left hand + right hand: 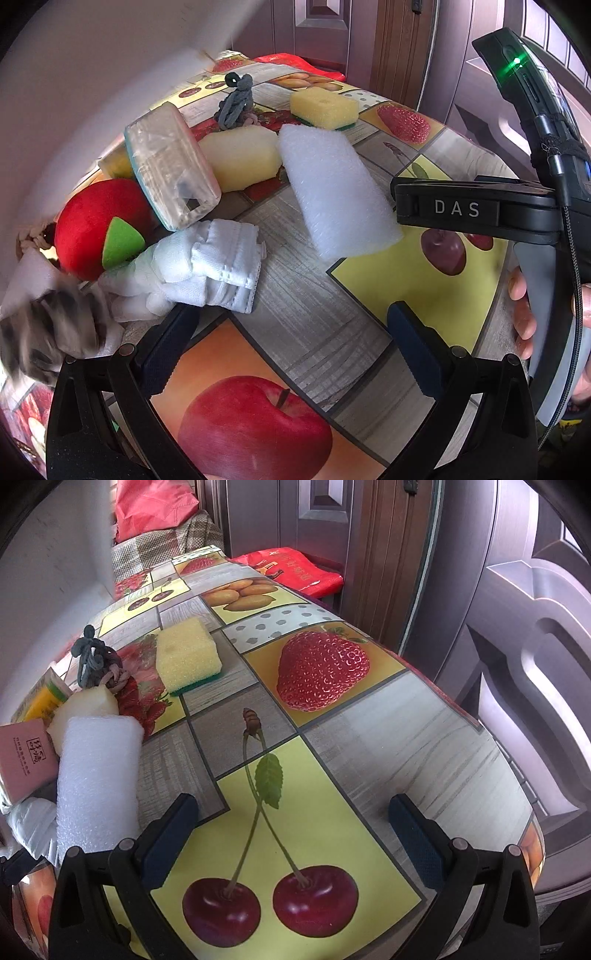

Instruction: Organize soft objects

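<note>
Soft objects lie on a fruit-print table. In the left wrist view: a white foam roll, a pale yellow sponge block, a yellow-green scrub sponge, a grey knotted rope, a wrapped tissue pack, a red plush apple and folded white cloth. My left gripper is open, just in front of the cloth. My right gripper is open and empty over the printed cherries, right of the foam roll. The scrub sponge and rope lie farther back.
A blurred grey furry item sits at the left edge. The right gripper's body and holding hand show at the right of the left wrist view. A wall runs along the left; a dark door stands right. A red bag lies behind the table.
</note>
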